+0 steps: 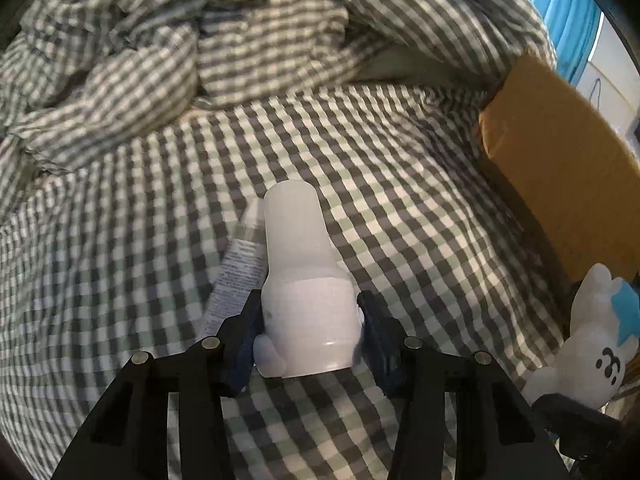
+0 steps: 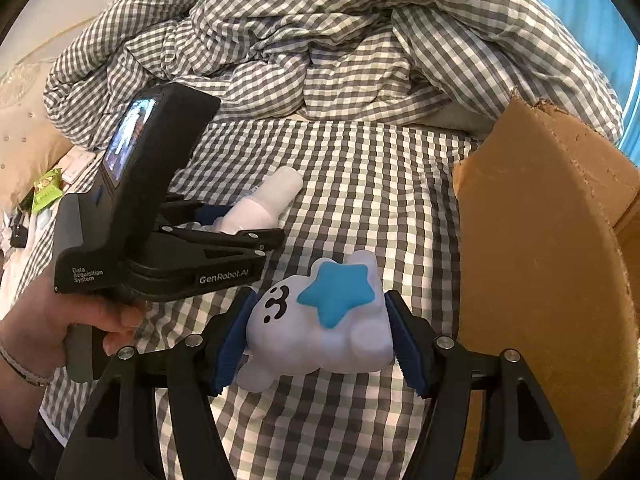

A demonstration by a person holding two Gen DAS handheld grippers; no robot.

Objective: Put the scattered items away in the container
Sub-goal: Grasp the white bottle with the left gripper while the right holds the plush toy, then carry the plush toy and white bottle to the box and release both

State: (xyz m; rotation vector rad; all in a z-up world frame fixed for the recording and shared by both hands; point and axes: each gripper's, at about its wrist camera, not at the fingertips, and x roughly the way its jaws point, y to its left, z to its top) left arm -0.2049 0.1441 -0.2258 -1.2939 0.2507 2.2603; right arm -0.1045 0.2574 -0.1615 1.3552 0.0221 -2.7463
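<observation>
My left gripper (image 1: 308, 320) is shut on a white plastic bottle (image 1: 300, 264) and holds it above the checked bedsheet; the bottle also shows in the right wrist view (image 2: 264, 200). A white tube (image 1: 240, 268) lies on the sheet just left of the bottle. My right gripper (image 2: 320, 340) is shut on a white plush toy with a blue star (image 2: 320, 320), which also shows in the left wrist view (image 1: 588, 340). A brown cardboard box (image 2: 540, 260) stands to the right, close to both grippers, and shows in the left wrist view (image 1: 560, 160).
A crumpled grey-and-white checked duvet (image 2: 320, 40) is piled at the back of the bed. A pillow (image 2: 28, 136) and small clutter with a green packet (image 2: 44, 192) lie at the far left. A blue curtain (image 1: 560, 0) hangs at the right.
</observation>
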